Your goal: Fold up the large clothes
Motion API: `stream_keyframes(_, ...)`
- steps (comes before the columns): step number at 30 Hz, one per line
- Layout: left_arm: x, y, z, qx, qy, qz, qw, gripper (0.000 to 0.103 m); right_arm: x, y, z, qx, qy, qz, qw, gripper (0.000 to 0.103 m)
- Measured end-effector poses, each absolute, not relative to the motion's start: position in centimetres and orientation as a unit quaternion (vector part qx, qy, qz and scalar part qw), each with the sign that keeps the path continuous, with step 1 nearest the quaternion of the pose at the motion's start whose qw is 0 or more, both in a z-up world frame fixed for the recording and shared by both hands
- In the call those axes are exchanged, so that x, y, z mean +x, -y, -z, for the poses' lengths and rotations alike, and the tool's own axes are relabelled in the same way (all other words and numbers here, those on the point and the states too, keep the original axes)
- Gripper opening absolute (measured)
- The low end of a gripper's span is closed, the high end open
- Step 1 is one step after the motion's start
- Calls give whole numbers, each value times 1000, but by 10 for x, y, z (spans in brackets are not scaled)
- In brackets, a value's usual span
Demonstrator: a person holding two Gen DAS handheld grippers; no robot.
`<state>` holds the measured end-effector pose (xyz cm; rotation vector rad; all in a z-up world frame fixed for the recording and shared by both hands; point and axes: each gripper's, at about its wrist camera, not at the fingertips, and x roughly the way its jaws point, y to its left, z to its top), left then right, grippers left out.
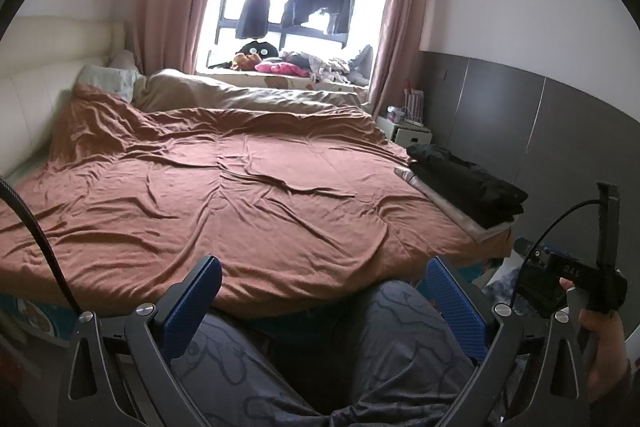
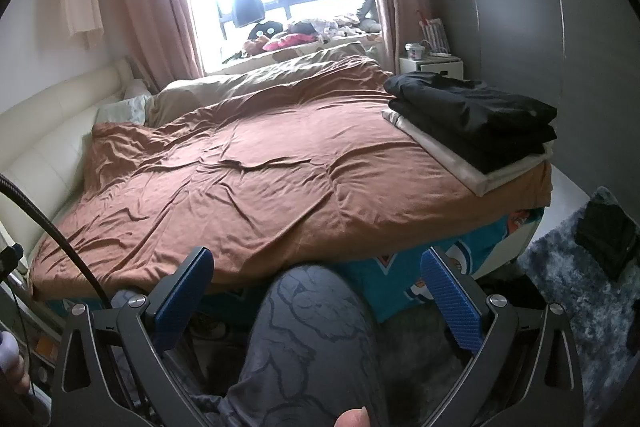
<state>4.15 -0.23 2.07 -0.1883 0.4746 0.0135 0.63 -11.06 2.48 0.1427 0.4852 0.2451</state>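
Here the only lettering I catch is "DAS" on the right gripper's black body (image 1: 570,273), as seen by the left camera. My left gripper (image 1: 322,303) and right gripper (image 2: 316,293) hold their ribbed blue pads spread apart, empty. The folded black clothes (image 2: 480,119) are stacked on a pale folded sheet (image 2: 472,167) at the far right corner of the wrinkled rust-brown duvet (image 2: 260,187).

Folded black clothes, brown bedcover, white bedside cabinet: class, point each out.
Folded black clothes (image 2: 476,115): right wrist view, top of stack.
Brown bedcover (image 1: 240,179): left wrist view, middle.
White bedside cabinet (image 2: 434,69): right wrist view, front.
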Motion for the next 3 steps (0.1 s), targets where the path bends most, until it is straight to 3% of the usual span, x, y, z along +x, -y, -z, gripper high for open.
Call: stream_keyframes(3,42,6,-20,-86,-235,-6,968,103,6,111,-23,69,-239,-121,961,103)
